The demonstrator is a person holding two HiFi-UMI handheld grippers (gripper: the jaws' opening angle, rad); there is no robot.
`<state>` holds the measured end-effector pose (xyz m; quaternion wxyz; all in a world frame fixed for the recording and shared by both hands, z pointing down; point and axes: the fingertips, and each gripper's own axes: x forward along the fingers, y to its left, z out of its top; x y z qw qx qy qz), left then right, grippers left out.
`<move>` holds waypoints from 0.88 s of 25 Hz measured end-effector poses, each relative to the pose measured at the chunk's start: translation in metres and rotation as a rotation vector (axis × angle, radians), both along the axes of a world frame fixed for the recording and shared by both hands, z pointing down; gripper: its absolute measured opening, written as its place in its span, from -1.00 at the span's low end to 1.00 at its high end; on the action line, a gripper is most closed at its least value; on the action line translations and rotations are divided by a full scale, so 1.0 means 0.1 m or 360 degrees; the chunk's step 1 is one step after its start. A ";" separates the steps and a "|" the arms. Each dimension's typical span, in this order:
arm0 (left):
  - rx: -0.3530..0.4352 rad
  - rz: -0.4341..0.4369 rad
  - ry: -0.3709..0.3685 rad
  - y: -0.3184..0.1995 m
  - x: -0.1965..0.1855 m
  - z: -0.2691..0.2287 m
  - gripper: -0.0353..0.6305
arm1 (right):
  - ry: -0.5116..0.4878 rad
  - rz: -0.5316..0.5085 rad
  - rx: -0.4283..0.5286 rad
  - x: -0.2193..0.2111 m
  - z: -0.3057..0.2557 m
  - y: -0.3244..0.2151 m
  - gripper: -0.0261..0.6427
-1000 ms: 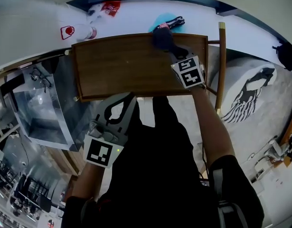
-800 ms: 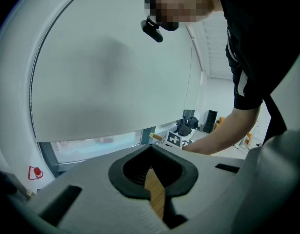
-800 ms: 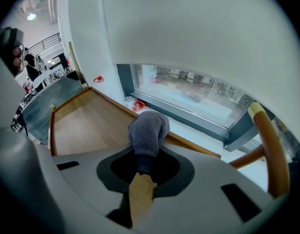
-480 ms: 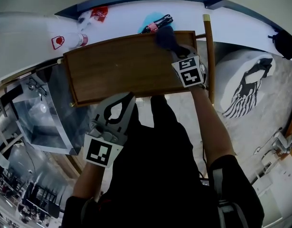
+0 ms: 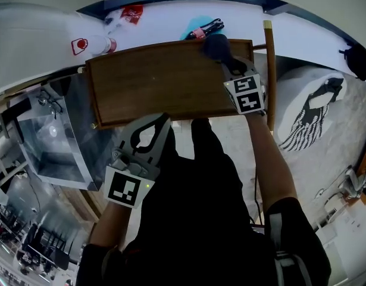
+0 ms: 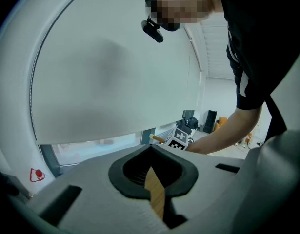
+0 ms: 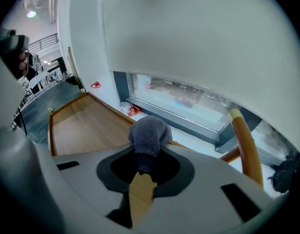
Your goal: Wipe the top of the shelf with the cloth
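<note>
The brown wooden shelf top [image 5: 165,82] spans the middle of the head view. My right gripper [image 5: 223,56] is shut on a dark grey cloth [image 5: 214,45], which rests on the shelf's far right corner. In the right gripper view the cloth [image 7: 150,133] bulges out past the right gripper [image 7: 144,152], with the shelf top [image 7: 86,126] to its left. My left gripper [image 5: 160,123] hovers at the shelf's near edge, off the wood. In the left gripper view the left gripper [image 6: 152,156] is shut with nothing in it.
A wooden post [image 5: 269,70] stands just right of the shelf. A glass and metal panel [image 5: 52,136] sits to its left. Beyond the far edge lie a white bottle [image 5: 92,44], a red packet [image 5: 133,12] and a blue item [image 5: 200,27]. A white printed bag [image 5: 316,109] lies at the right.
The right gripper has slid the cloth along the far edge toward the shelf's right corner. The left gripper has stayed where it was.
</note>
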<state>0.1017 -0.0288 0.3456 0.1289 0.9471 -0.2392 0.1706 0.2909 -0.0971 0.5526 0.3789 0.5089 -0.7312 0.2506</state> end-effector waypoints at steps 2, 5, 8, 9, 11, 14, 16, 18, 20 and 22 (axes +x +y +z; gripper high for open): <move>0.0000 -0.0044 0.0006 -0.02 -0.16 -0.01 -0.83 | -0.0021 -0.0053 0.0023 -0.22 -0.09 -0.06 -0.74; 0.0003 -0.0112 0.0001 -0.03 -0.47 -0.01 -0.83 | -0.0054 -0.0164 0.0055 -0.67 -0.19 -0.18 -0.74; 0.0006 -0.0203 0.0003 -0.06 -0.82 -0.01 -0.83 | -0.0085 -0.0284 0.0078 -1.21 -0.24 -0.31 -0.75; 0.0009 -0.0231 0.0004 -0.06 -0.94 -0.01 -0.83 | -0.0100 -0.0323 0.0083 -1.40 -0.25 -0.35 -0.74; 0.0007 -0.0289 0.0007 -0.05 -1.17 -0.01 -0.83 | -0.0130 -0.0398 0.0081 -1.78 -0.26 -0.40 -0.75; -0.0003 -0.0374 0.0017 -0.01 -1.50 0.00 -0.83 | -0.0167 -0.0521 0.0072 -2.35 -0.25 -0.41 -0.75; -0.0005 -0.0427 0.0023 0.03 -1.70 0.01 -0.83 | -0.0186 -0.0621 0.0060 -2.72 -0.23 -0.39 -0.74; -0.0010 -0.0475 0.0023 0.06 -1.88 0.03 -0.83 | -0.0189 -0.0740 0.0051 -3.07 -0.19 -0.35 -0.75; -0.0020 -0.0522 0.0024 0.10 -2.06 0.07 -0.83 | -0.0178 -0.0858 0.0045 -3.39 -0.15 -0.30 -0.75; -0.0034 -0.0566 0.0026 0.13 -2.23 0.10 -0.83 | -0.0178 -0.0943 0.0033 -3.67 -0.11 -0.26 -0.75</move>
